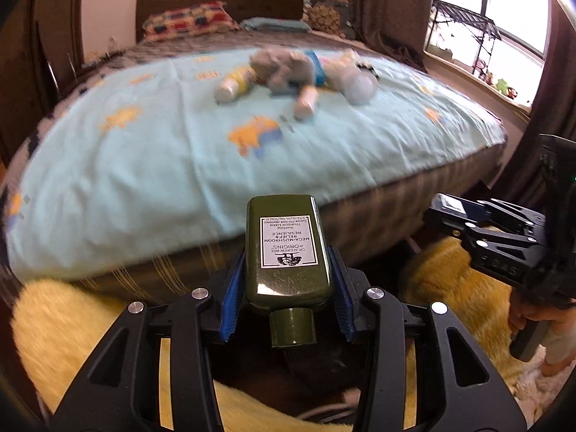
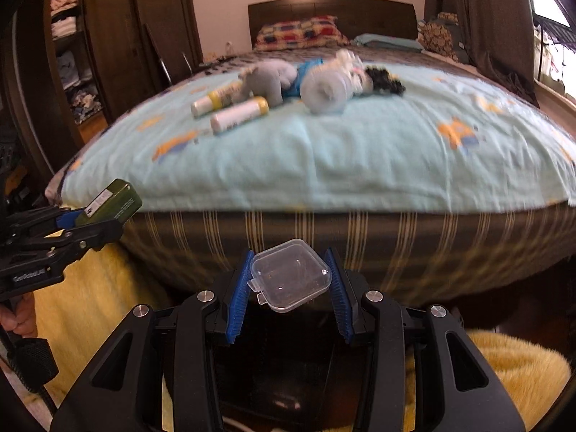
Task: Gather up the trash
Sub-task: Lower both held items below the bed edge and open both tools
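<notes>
Left wrist view had the left gripper [image 1: 286,270] clamped on a green lotion bottle [image 1: 286,248], cap pointing back at the camera, held above the yellow rug [image 1: 72,309] just short of the bed [image 1: 144,151]. The right gripper [image 2: 291,280] was squeezing a small clear plastic box [image 2: 289,275], lid closed, and it looked empty. Two yellow-and-white tubes [image 2: 237,113] lay on the bedspread beside a blurry pile of plush toys [image 2: 273,77]; couldn't read their labels.

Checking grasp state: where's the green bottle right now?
Clamped in the left gripper, the green bottle sits cap-toward-camera, off the bed; the right wrist view shows it far left.
</notes>
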{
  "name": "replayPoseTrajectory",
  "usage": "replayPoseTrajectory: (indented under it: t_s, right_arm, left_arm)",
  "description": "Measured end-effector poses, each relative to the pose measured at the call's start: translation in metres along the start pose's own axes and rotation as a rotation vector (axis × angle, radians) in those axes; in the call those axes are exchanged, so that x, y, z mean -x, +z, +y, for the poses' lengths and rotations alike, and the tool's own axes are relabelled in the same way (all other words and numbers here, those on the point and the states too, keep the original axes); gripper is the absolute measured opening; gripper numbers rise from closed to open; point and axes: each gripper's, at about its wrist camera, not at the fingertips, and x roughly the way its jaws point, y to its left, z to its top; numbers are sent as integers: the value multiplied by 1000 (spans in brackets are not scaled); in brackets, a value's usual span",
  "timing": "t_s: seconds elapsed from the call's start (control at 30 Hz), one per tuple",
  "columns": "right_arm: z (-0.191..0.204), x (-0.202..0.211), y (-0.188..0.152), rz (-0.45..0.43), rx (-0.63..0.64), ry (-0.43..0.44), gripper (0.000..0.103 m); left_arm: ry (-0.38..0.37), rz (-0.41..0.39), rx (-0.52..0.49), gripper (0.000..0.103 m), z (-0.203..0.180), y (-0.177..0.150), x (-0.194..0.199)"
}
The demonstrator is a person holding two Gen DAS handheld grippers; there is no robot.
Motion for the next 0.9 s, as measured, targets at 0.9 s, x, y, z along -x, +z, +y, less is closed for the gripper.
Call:
replayPoseTrajectory:
  t_s: [0.9]
  right_arm:
    - [-21,-83,-68,299,-142,49,43]
  left_arm:
    - [-158,405,59,42,-17,-68,-145]
